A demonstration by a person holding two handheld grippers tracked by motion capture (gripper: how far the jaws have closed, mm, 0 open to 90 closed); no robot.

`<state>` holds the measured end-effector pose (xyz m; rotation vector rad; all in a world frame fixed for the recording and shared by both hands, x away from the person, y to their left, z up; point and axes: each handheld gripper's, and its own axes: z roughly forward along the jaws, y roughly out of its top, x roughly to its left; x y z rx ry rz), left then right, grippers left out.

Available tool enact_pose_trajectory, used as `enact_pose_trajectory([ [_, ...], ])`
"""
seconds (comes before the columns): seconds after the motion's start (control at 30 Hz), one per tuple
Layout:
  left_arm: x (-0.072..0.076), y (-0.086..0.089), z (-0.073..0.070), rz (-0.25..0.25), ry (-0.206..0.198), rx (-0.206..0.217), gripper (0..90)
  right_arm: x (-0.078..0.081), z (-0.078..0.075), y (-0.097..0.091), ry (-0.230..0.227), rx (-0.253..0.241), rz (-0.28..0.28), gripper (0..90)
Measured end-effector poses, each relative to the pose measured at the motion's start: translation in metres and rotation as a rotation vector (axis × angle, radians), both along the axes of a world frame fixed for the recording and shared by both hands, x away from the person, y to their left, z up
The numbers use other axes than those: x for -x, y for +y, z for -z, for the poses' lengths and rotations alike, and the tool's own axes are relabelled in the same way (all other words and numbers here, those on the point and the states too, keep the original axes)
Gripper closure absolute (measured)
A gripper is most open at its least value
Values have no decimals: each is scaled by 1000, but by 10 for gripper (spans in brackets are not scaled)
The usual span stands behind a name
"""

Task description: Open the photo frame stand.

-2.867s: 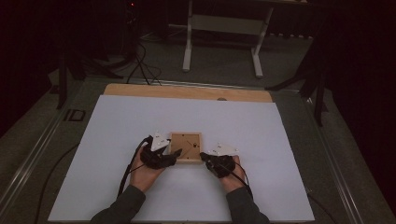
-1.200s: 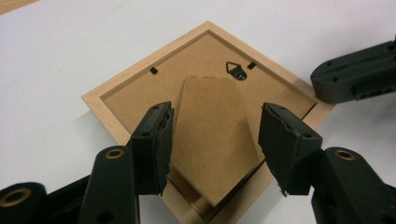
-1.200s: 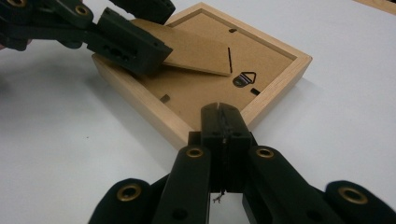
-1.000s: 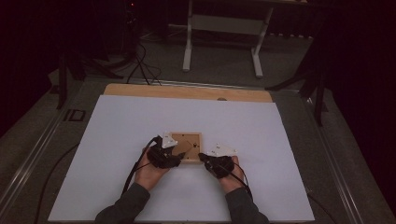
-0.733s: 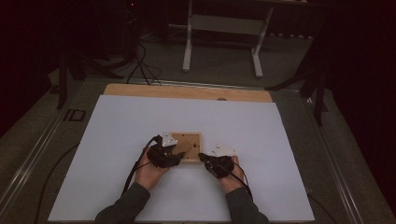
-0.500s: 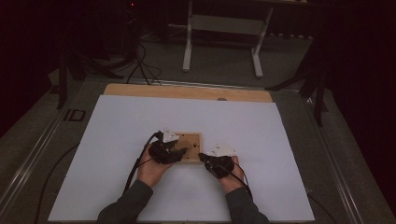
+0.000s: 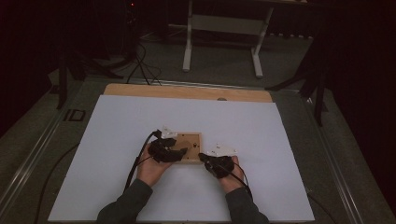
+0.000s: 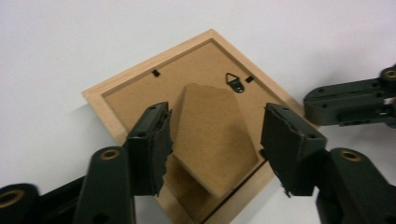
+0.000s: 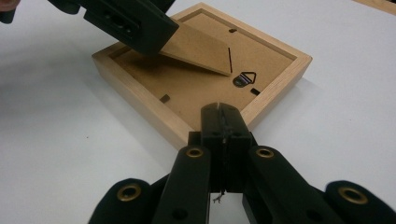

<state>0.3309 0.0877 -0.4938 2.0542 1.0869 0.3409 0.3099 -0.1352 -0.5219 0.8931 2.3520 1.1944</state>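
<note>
We see a wooden picture frame [image 7: 189,145] lying face down on the white table top [image 7: 116,126], a bit nearer the table's front edge than its back edge, about halfway between its left and right edges. Its brown back shows, with a cardboard stand flap [image 8: 212,135] lifted up at a slant and a small metal hanger [image 8: 235,82] beside it. Our left gripper [image 8: 215,144] has just been opening its jaws; they stand apart on either side of the flap and do not squeeze it. Our right gripper [image 9: 223,116] has its jaws pressed together, with nothing between them, and its tip sits at the frame's near corner.
</note>
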Motion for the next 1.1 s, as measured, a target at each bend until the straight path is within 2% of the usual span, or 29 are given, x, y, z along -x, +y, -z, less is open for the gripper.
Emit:
enact_pose_trajectory([
  [0.23, -2, 0, 4, 16, 44, 9, 399, 0, 0, 0, 0, -1, 0, 897],
  [0.3, -3, -1, 6, 24, 67, 18, 405, 0, 0, 0, -1, 0, 0, 897],
  [0.5, -6, 1, 7, 6, 110, 46, 433, 0, 0, 0, 0, -1, 0, 896],
  [0.93, -10, 2, 9, 4, 170, 79, 443, 0, 0, 0, -1, -2, -1, 896],
  [1.0, -12, 5, 10, 1, 194, 98, 462, 0, 0, 0, -1, -2, -1, 895],
  [1.07, -13, 5, 10, -1, 202, 108, 478, 0, 0, 0, 1, -2, 0, 896],
  [1.1, -15, 8, 10, -3, 220, 137, 483, 0, 0, 0, 0, -2, 0, 895],
])
